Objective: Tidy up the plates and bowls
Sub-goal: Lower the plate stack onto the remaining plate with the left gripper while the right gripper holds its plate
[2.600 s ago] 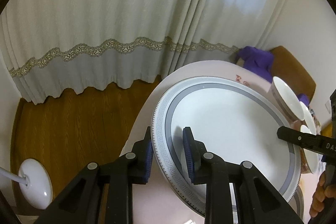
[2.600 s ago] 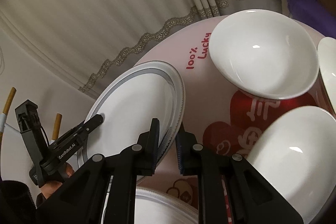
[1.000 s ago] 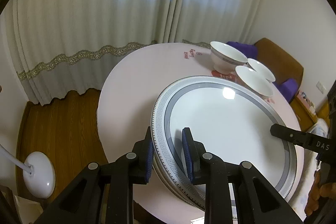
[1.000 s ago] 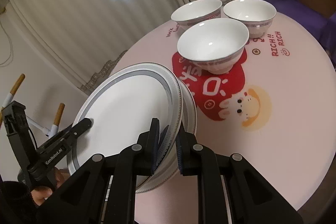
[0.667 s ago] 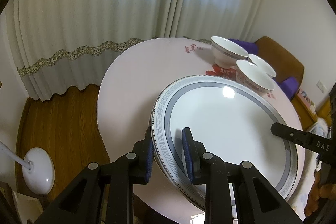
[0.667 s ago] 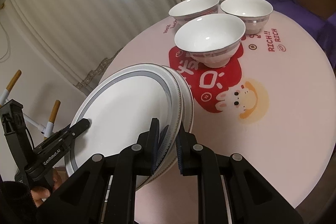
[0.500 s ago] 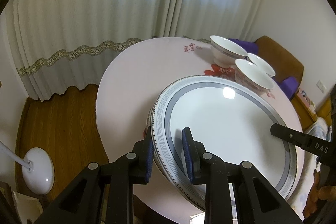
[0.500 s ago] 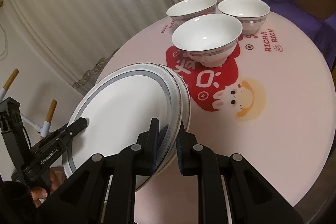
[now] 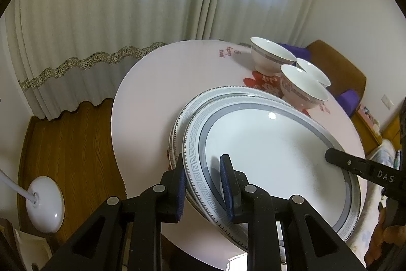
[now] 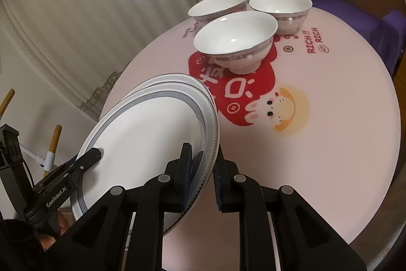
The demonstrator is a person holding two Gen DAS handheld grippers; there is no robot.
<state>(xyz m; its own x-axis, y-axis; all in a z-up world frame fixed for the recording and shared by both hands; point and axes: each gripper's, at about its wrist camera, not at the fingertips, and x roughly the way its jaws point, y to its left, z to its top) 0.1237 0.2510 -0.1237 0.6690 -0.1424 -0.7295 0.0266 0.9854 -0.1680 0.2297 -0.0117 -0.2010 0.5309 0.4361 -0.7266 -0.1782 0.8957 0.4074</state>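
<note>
Glossy glazed ceramic plate (image 9: 274, 146), glossy white bowls (image 10: 236, 40); smooth matt pink tabletop (image 10: 330, 144); wood-grain floor (image 9: 73, 144)

Light level: you are working in soft, even indoor light, slightly dim.
Source: daylight is filtering through the curtains (image 9: 142, 17), with bluish patches glowing at the top.
Glare: small highlights are sitting on the top plate (image 9: 272, 115) and inside the bowls (image 10: 234, 36).
Shadows: faint ones are falling on the table (image 10: 330, 144) under the dishes.
Distortion: fisheye is bending the edges; black corners are vignetting both views.
Focus: you are getting sharp centres.
</note>
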